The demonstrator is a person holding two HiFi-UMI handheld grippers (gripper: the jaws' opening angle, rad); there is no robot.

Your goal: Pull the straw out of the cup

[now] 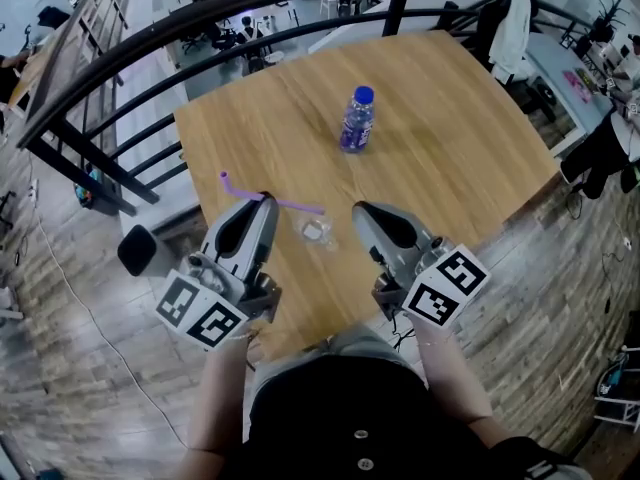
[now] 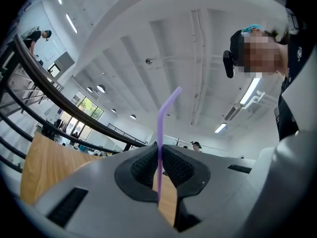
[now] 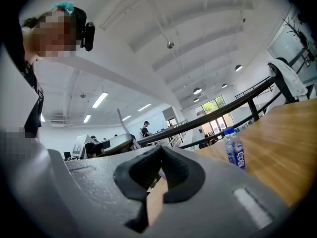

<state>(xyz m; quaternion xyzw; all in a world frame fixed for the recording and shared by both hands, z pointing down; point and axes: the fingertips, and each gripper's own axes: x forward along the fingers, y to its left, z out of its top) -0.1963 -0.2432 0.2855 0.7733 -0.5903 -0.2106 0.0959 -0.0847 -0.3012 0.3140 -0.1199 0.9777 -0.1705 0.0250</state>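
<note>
A purple straw (image 1: 290, 204) with a bent end is pinched crosswise in my left gripper (image 1: 266, 199), which is shut on it. In the left gripper view the straw (image 2: 160, 133) stands up between the pads, its bend at the top. A small clear plastic cup (image 1: 316, 231) lies on the wooden table (image 1: 440, 168) below and between the two grippers, and the straw is outside it. My right gripper (image 1: 356, 209) hovers just right of the straw's free end. Its jaws (image 3: 159, 155) meet at the tips with nothing seen held. The right gripper view also shows the left gripper (image 3: 106, 145).
A blue-capped water bottle (image 1: 357, 120) (image 3: 234, 148) stands upright further out on the table. A black railing (image 1: 120, 68) curves round the table's far and left sides. The table's near edge is under my hands. Chairs and desks stand beyond.
</note>
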